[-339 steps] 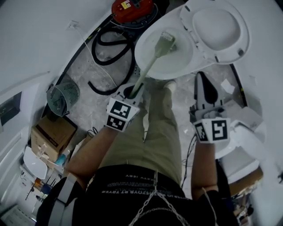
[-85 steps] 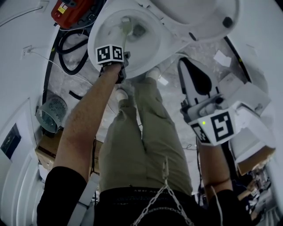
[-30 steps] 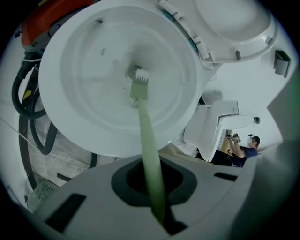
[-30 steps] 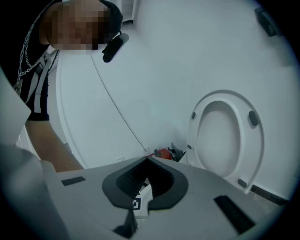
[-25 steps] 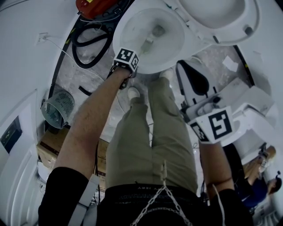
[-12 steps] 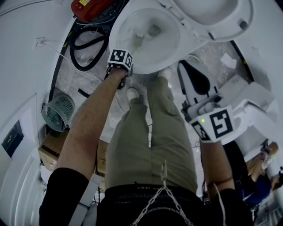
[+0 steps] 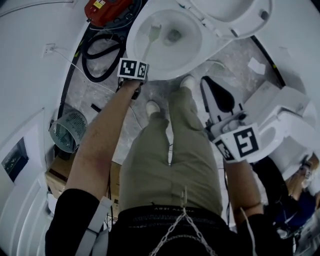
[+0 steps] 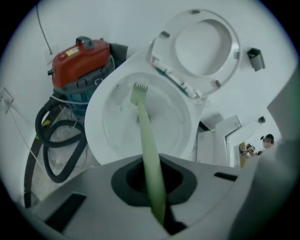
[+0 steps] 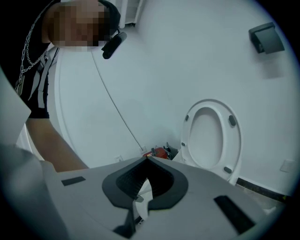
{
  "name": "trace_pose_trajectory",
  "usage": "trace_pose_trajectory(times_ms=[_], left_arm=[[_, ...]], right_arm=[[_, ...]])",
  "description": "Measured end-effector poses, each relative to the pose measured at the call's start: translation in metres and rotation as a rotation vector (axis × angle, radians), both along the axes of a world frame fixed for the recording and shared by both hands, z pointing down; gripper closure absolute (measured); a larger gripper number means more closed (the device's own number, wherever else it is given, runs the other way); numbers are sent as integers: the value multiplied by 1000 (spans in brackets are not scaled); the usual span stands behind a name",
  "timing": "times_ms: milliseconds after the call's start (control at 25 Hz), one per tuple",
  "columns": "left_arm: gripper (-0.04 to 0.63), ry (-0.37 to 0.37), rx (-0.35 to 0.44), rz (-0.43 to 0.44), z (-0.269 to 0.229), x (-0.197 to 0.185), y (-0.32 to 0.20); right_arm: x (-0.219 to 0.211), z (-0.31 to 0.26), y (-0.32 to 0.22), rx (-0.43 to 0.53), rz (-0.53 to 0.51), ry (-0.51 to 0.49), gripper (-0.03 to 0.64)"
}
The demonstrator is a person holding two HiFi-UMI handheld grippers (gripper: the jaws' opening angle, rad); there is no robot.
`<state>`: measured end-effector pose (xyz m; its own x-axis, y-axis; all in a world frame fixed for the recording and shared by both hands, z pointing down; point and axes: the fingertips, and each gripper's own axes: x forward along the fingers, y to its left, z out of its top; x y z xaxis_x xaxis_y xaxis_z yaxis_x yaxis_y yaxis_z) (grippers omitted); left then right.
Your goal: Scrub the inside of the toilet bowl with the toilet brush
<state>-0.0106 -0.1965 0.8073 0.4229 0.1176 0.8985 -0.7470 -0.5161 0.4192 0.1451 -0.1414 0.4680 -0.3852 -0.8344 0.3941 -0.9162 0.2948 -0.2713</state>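
Note:
The white toilet bowl [image 7: 187, 50] stands open at the top of the head view, its seat and lid [image 7: 235, 15] raised. My left gripper [image 7: 135, 70] hovers at the bowl's near rim, shut on the pale green toilet brush [image 8: 145, 140]. The brush head [image 7: 155, 31] rests against the bowl's left inner wall, left of the drain [image 7: 174, 36]. In the left gripper view the bristles [image 8: 139, 91] touch the far inside of the bowl [image 8: 108, 117]. My right gripper [image 7: 218, 97] hangs to the right of the toilet, shut on nothing, with its jaw tips [image 9: 145, 159] meeting.
A red vacuum [image 7: 107, 7] with a black hose [image 7: 100, 50] stands left of the toilet. A wire bin [image 7: 67, 132] and a cardboard box [image 7: 55, 175] sit by the left wall. White fixtures [image 7: 285, 125] crowd the right. My legs [image 7: 170, 150] stand before the bowl.
The brush head has slid from beside the drain farther up the bowl's left wall. The left gripper shifted slightly left along the rim. The right gripper has barely moved.

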Motion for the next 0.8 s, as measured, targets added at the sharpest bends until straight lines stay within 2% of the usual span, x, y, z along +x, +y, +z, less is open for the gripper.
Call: trace_pose_trajectory(times_ms=[280, 520, 680, 800], left_arm=[[595, 126, 252, 19, -79, -17, 37], [595, 248, 496, 133, -192, -20, 68], [595, 358, 614, 72, -287, -21, 66], [595, 414, 697, 21, -354, -25, 58]], right_arm=[[-13, -5, 37, 5, 70, 29, 624], [-21, -36, 48, 38, 125, 56, 624], [-32, -82, 51, 99, 120, 82, 624], [-35, -115, 56, 139, 116, 132, 624]])
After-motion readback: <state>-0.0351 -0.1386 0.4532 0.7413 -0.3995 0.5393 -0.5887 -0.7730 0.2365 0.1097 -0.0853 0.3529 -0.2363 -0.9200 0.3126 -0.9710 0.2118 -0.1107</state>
